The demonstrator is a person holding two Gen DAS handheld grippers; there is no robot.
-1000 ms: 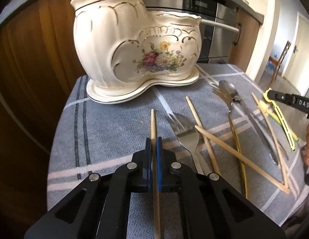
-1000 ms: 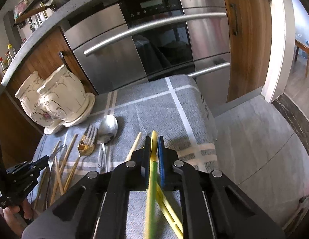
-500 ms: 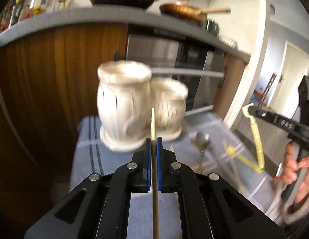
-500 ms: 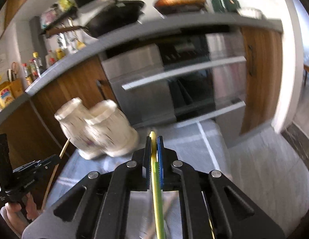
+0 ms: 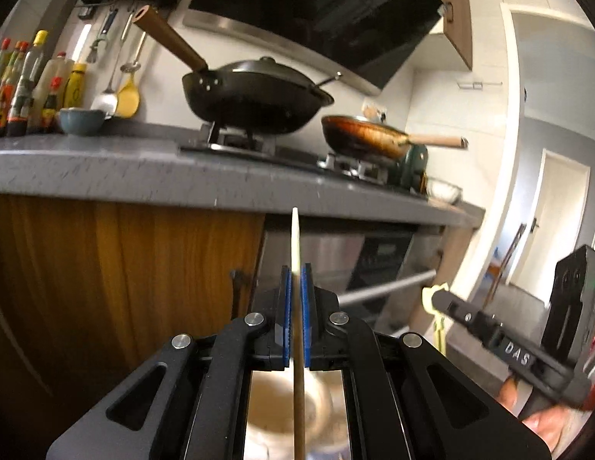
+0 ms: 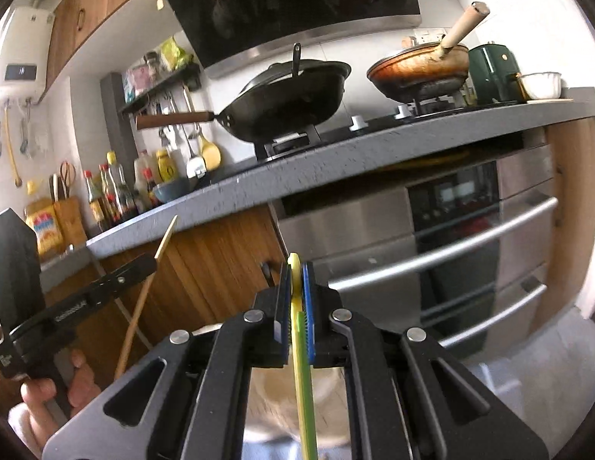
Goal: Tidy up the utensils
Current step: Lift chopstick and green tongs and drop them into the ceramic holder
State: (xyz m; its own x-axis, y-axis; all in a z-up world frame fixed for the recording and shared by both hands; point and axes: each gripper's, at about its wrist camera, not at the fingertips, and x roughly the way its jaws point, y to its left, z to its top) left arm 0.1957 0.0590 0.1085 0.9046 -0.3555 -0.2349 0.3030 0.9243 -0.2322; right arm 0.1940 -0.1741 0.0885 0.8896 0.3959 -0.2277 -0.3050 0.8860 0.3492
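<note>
Left wrist view: looking up at the kitchen counter. Left gripper [image 5: 296,287] squeezing tight on one thin pale wooden chopstick [image 5: 296,241], blue pads touching it on both sides. Chopstick standing straight up, long way running up and down, bottom end hanging over the blurry cream pot holder [image 5: 274,406] right below the tongs. Seeming ready for lowering straight down into that pot. Right gripper [image 5: 435,299] showing at the side, holding one yellow thing.

Right wrist view: right gripper [image 6: 296,280] pinching tight on one flat yellow-green plastic utensil [image 6: 303,364], also pointing up and down. Same cream pot sitting blurry just under it [image 6: 274,395], so both hands looking about equally close to it. Left gripper [image 6: 144,264] off to the side with its one chopstick [image 6: 144,295] leaning a little.

Counting: one chopstick, one yellow-green utensil, one pot, two tongs
</note>
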